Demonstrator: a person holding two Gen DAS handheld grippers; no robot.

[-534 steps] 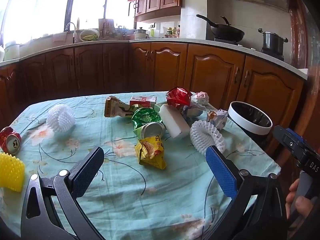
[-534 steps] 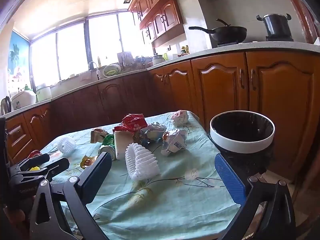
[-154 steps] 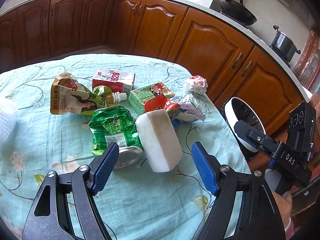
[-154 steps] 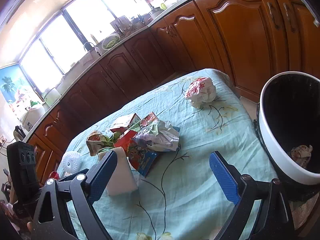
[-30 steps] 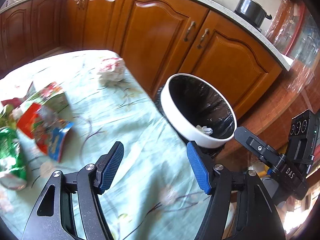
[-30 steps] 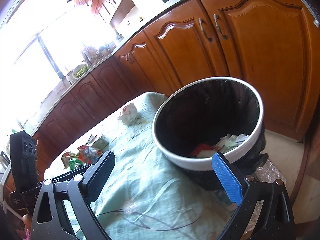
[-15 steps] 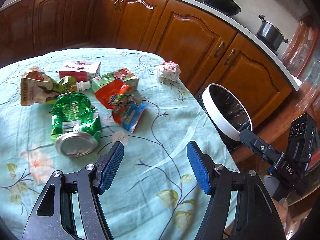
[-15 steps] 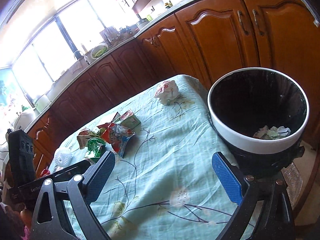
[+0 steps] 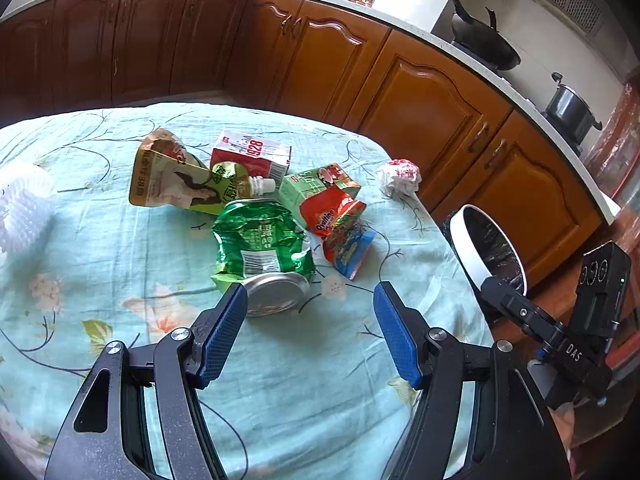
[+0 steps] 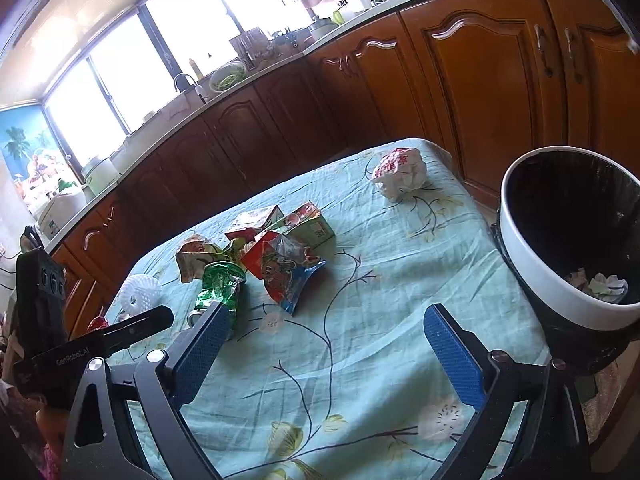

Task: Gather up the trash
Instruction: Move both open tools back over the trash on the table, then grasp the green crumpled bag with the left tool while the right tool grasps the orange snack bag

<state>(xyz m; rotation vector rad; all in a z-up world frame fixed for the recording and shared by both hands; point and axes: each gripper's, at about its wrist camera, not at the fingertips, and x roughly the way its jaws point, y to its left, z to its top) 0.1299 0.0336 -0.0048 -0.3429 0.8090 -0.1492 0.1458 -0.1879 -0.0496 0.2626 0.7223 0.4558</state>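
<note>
Jaws of the left gripper (image 9: 310,330) stand apart with nothing between them, hanging over bare tablecloth (image 9: 100,264); its left pad overlaps the silver end of the crushed green can (image 9: 262,252) in the picture, though whether it touches I cannot tell. The right gripper (image 10: 332,344) is spread wide too, holding nothing, above the cloth at the table's near edge.

Just past the can lie the red and blue wrapper (image 9: 340,228) and the green carton (image 9: 316,184), overlapping each other. Left of them rests the tan pouch (image 9: 172,180) with its white cap, and behind it the red carton (image 9: 250,154). A white foam net (image 9: 24,208) sits well apart at the left edge. Farther right, alone near the table's corner, is the crumpled paper ball (image 9: 400,176). The bin (image 10: 532,240), white-rimmed with a black liner, stands beside the table's right edge; in the right wrist view scraps of paper lie at its bottom. Wooden cabinets (image 9: 420,100) run behind.

A second ago both cameras faced the bin's mouth, with the trash heap at the far left. Now both have swung back over the table: the heap fills the middle of the left view and the bin has slid off to the right. The white block seen beside the can five seconds ago is gone from the table. Both sets of jaws are as wide as they were.
</note>
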